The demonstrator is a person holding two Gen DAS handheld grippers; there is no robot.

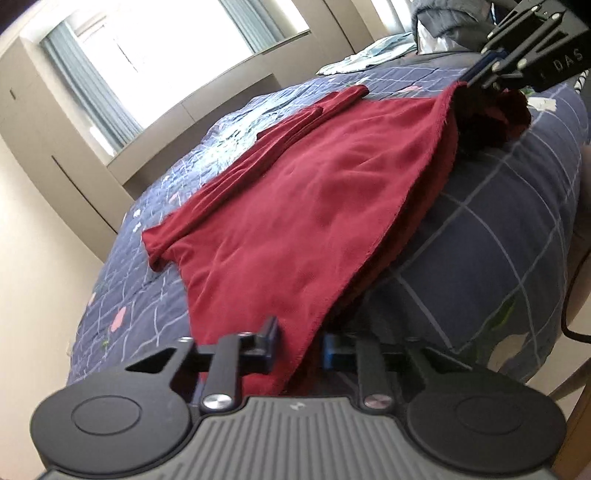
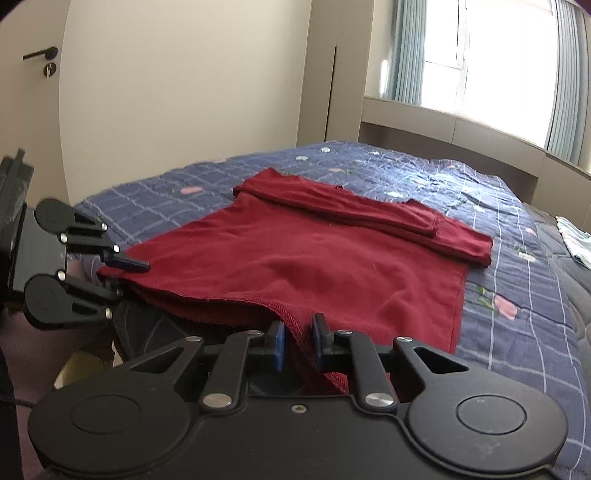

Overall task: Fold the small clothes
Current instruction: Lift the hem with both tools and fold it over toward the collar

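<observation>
A dark red long-sleeved top [image 1: 295, 206] [image 2: 314, 266] lies flat on the blue checked quilt [image 1: 498, 240] [image 2: 517, 332], its sleeves folded across the far part. My left gripper [image 1: 301, 347] is shut on one corner of the near hem, with cloth bunched between its blue pads. In the right wrist view the left gripper [image 2: 127, 275] pinches that corner at the bed's edge. My right gripper [image 2: 300, 341] is shut on the other hem corner, the stitched edge running down between its fingers. The right gripper [image 1: 476, 79] also shows at the top right of the left wrist view, holding the raised corner.
Light blue clothes [image 2: 576, 240] [image 1: 369, 55] lie on the far side of the bed. A grey padded garment [image 1: 443, 22] is heaped beyond them. A door with a black handle [image 2: 40, 55], a wardrobe and a bright window [image 2: 498, 55] surround the bed.
</observation>
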